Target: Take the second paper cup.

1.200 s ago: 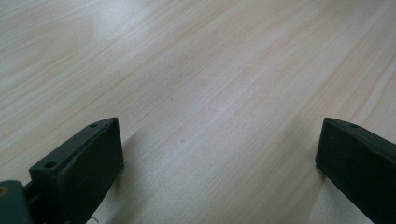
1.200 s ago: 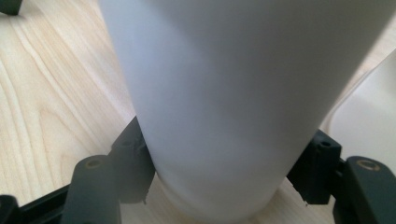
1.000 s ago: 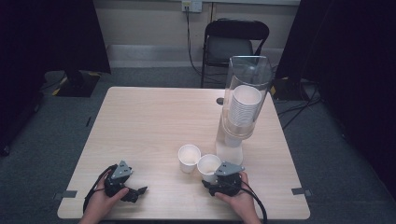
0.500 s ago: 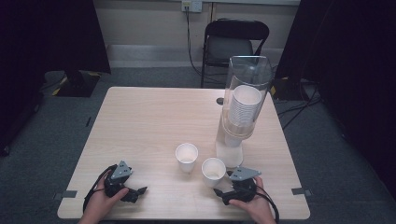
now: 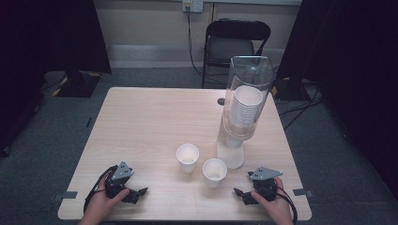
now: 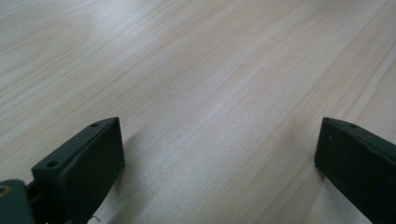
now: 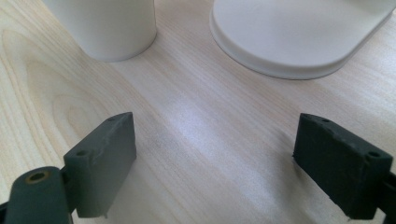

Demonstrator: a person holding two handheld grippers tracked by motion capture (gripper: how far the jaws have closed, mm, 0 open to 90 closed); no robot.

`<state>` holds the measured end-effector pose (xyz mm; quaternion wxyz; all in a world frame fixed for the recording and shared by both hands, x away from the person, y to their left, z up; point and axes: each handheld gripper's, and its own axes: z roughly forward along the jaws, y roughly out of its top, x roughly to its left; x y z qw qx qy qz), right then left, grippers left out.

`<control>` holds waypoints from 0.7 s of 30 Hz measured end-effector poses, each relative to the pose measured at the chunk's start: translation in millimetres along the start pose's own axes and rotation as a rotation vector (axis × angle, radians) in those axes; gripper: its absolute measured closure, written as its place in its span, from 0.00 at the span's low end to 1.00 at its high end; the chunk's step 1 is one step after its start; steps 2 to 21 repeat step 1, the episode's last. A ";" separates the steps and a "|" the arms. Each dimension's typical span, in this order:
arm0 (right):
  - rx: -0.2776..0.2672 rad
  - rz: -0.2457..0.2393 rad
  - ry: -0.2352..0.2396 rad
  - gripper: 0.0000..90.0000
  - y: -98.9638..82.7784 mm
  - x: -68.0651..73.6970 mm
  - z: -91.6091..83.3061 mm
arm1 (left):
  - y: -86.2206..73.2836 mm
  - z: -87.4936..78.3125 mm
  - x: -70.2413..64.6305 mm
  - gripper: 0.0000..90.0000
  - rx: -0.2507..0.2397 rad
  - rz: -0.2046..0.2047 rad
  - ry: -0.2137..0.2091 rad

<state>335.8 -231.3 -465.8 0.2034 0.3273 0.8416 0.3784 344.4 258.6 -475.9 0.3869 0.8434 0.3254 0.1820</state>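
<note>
Right gripper [image 5: 245, 195]: held in the right hand [image 5: 272, 206] at the near right corner of the table [image 5: 150, 122]; jaws spread wide, nothing between them but bare wood, seen clearly in the right gripper view [image 7: 215, 154].
Left gripper [image 5: 139, 192]: held in the left hand [image 5: 101, 206] at the near left corner, low over the table; jaws wide apart and gripping nothing, bare wood grain between them in the left gripper view [image 6: 219, 154].
Nearer cup [image 5: 214, 172]: white paper cup, upright and apparently empty, just left of the right gripper, apart from it; its base seen at top left of the right gripper view [image 7: 105, 28].
Second cup [image 5: 187, 158]: white, upright, just beside the nearer cup, toward table centre.
Dispenser [image 5: 241, 112]: clear tube on a white base [image 7: 299, 37], right of the two cups, with a stack of white cups [image 5: 245, 110] inside; base close to the nearer cup, contact hard to judge from above.
Chair [image 5: 237, 42]: black folding chair beyond the far edge of the table.
</note>
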 end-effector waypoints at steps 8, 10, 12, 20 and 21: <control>0.000 0.000 0.000 0.14 0.0 0.0 0.0 | 0.1 0.0 0.1 0.01 0.001 -0.001 -0.001; 0.000 0.000 0.000 0.14 0.0 0.0 0.0 | 0.1 0.0 0.1 0.01 0.001 -0.001 -0.001; 0.000 0.000 0.000 0.14 0.0 0.0 0.0 | 0.1 0.0 0.1 0.01 0.001 -0.001 -0.001; 0.000 0.000 0.000 0.14 0.0 0.0 0.0 | 0.1 0.0 0.1 0.01 0.001 -0.001 -0.001; 0.000 0.000 0.000 0.14 0.0 0.0 0.0 | 0.1 0.0 0.1 0.01 0.001 -0.001 -0.001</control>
